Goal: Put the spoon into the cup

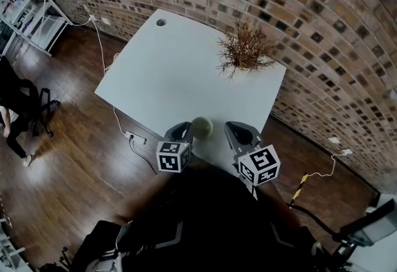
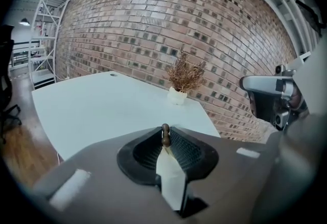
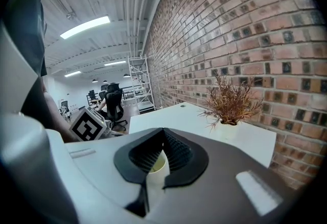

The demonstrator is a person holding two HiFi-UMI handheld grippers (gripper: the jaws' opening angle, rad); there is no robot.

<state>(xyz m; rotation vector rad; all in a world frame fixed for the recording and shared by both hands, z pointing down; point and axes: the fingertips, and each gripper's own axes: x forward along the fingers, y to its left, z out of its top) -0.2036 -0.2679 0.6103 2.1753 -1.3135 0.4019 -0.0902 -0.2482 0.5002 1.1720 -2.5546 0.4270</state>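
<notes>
In the left gripper view my left gripper (image 2: 166,147) is shut on a spoon (image 2: 169,173), whose white body lies between the jaws and whose brown knobbed end (image 2: 165,135) points forward. In the right gripper view my right gripper (image 3: 159,159) is shut on a cream cup (image 3: 156,171) with a greenish inside. In the head view the cup (image 1: 201,126) sits above the front edge of the white table (image 1: 173,72), between the left gripper (image 1: 183,130) and the right gripper (image 1: 238,131). The spoon is hidden in the head view.
A dried plant in a white pot (image 1: 245,52) stands at the table's far right, near the brick wall (image 1: 322,28). The table has a cable hole (image 1: 160,22) at its far left. A cable and power strip (image 1: 136,138) lie on the wooden floor. A seated person (image 1: 15,109) is far left.
</notes>
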